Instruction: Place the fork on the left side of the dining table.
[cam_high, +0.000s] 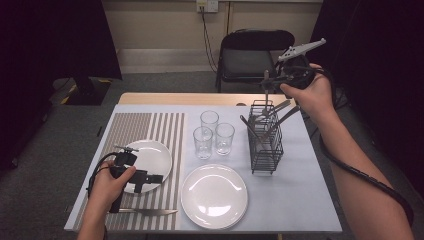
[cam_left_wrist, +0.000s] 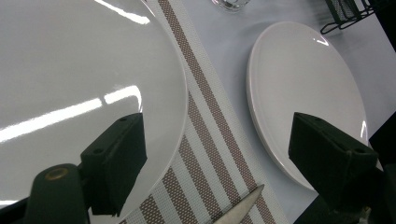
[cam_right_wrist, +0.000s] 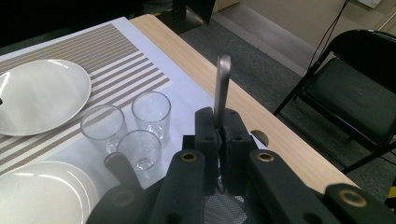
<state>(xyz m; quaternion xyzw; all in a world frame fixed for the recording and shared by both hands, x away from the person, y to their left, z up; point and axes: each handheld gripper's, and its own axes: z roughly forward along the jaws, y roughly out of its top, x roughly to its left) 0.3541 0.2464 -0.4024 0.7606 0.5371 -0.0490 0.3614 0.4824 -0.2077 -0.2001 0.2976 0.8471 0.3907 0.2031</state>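
The table (cam_high: 300, 200) carries a striped placemat (cam_high: 125, 125), two white plates, three glasses (cam_high: 214, 134) and a wire rack (cam_high: 266, 142) full of cutlery. The right tool (cam_high: 267, 82) is high above this rack, and its jaws are closed on the flat metal handle of a piece of cutlery (cam_right_wrist: 222, 88), which stands up between the pads. The left tool (cam_high: 155, 178) is low, its jaws wide open with nothing inside, one over the edge of the left plate (cam_left_wrist: 70, 70) and the other by the right plate (cam_left_wrist: 308, 84), and a knife (cam_high: 147, 212) lies just beside it.
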